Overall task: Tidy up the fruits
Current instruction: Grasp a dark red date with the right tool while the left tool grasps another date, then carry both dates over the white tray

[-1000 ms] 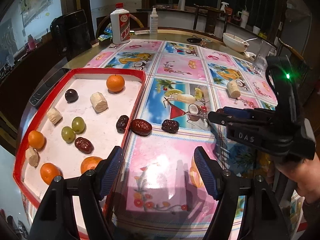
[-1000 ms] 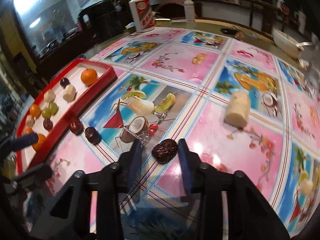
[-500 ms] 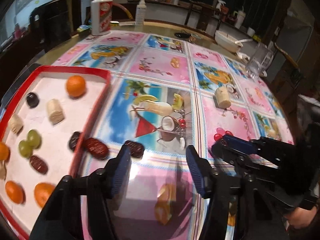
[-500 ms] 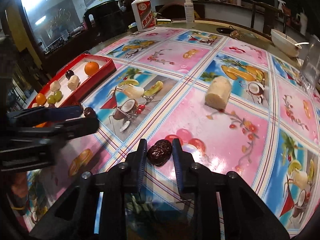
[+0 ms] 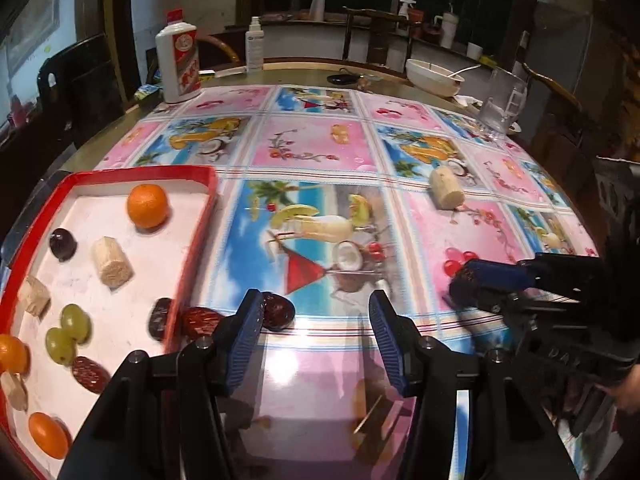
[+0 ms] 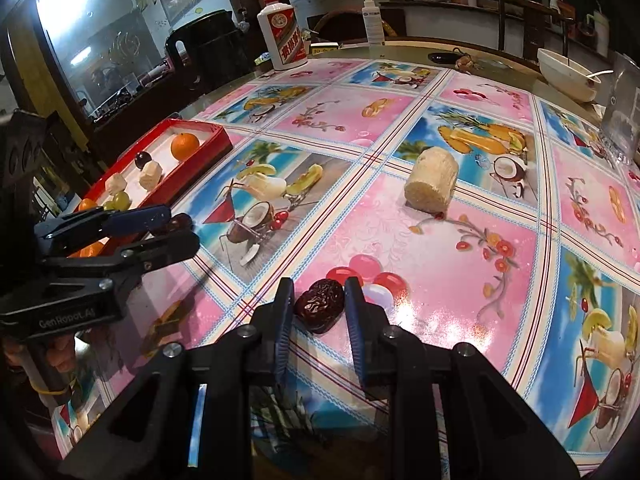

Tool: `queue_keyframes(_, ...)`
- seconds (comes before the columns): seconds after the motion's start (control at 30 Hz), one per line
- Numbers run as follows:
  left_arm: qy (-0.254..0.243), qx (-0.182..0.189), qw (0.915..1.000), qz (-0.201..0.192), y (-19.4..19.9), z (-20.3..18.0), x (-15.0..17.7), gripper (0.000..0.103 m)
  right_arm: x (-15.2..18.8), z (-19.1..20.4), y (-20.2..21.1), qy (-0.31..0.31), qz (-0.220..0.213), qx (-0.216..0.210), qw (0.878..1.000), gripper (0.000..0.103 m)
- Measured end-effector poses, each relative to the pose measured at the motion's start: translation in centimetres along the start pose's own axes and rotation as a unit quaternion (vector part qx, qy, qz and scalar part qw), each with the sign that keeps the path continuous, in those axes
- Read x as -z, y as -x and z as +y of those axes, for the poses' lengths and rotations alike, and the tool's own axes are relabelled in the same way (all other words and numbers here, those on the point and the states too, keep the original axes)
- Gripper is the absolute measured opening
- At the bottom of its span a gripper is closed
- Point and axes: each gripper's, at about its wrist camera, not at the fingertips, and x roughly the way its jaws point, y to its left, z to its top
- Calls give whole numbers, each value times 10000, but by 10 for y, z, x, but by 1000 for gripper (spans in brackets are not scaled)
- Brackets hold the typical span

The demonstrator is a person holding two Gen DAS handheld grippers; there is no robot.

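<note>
Our right tongs (image 6: 318,312) clench a dried date (image 6: 320,310) just above the table (image 6: 440,240), ready to carry it to the red tray (image 5: 192,248). Our left tongs (image 5: 316,332), released, approach another date (image 5: 278,312) lying beside that tray.

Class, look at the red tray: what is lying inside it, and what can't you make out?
Inside the red tray: oranges, green grapes, red dates, pale cut chunks, one dark round fruit. The left gripper covers its near corner.
</note>
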Motion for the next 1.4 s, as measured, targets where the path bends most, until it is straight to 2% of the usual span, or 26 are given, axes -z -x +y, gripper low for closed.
queue_keyframes(0.1,-14,-53,10000,24,-1,8,3,53,0,-1,0,-1,3,-13,10000,27)
queue_keyframes(0.17,-79,-20,10000,45,-2,11,4,46,0,-1,1,-12,1,-22,10000,27)
queue_keyframes(0.27,-219,-45,9997,80,-3,11,2,45,0,-1,0,-20,-11,-27,10000,27)
queue_keyframes(0.33,-253,-51,9995,165,-8,10,2,40,-1,0,-1,-12,-12,-19,10000,27)
queue_keyframes(0.4,-237,-38,9994,264,-15,10,3,31,-1,1,-1,24,-8,-10,10000,27)
queue_keyframes(0.6,-305,-79,9992,249,-17,7,1,23,0,2,-1,40,-21,7,10000,27)
queue_keyframes(0.73,-52,-14,9993,357,-18,8,-6,26,0,1,0,9,10,36,10000,27)
queue_keyframes(0.9,-315,-231,9988,304,-23,-3,-5,25,1,3,1,65,-14,129,9999,27)
queue_keyframes(1.17,-163,-367,9990,220,-26,-5,-8,22,3,7,3,84,-46,330,9994,27)
queue_keyframes(1.4,-44,-89,9996,273,-9,-16,9,22,15,5,23,-179,-102,361,9991,28)
